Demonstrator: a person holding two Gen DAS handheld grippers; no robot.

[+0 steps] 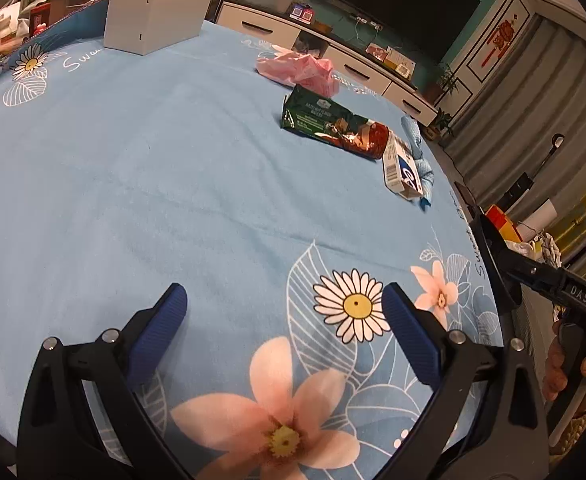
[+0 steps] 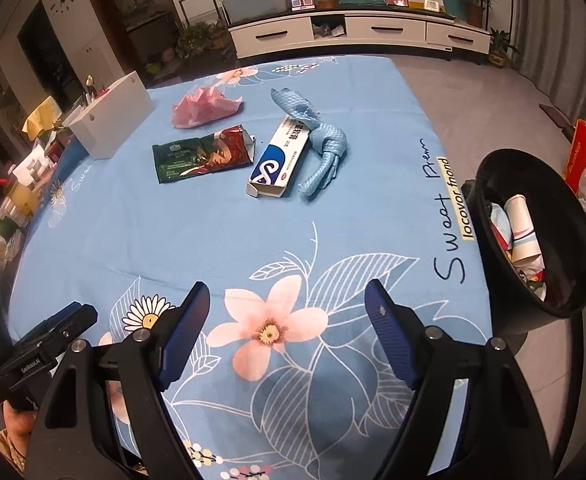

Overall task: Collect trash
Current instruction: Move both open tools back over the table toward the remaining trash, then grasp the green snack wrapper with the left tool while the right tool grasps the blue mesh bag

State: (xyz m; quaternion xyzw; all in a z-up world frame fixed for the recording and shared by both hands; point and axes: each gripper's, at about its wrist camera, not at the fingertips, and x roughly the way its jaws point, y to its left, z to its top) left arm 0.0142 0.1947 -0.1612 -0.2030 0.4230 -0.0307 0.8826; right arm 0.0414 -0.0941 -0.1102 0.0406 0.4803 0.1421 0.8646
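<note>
Both your left gripper [image 1: 283, 312] and right gripper [image 2: 287, 308] hang wide open and empty over the flowered blue tablecloth [image 2: 221, 232]. The trash sits further in: crumpled pink plastic bag [image 2: 203, 106], green-and-red foil wafer wrapper [image 2: 203, 156], white-and-blue cardboard toothpaste box [image 2: 279, 158], knotted blue cloth [image 2: 321, 136]. The black round bin [image 2: 537, 236] waits off the right edge, probably so drops stay short.

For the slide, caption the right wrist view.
Open right gripper over floral tablecloth; wrapper, carton, cloth ahead, bin right.

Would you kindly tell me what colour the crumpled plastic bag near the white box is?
Pink. The crumpled plastic bag shows best in the right wrist view.
</note>
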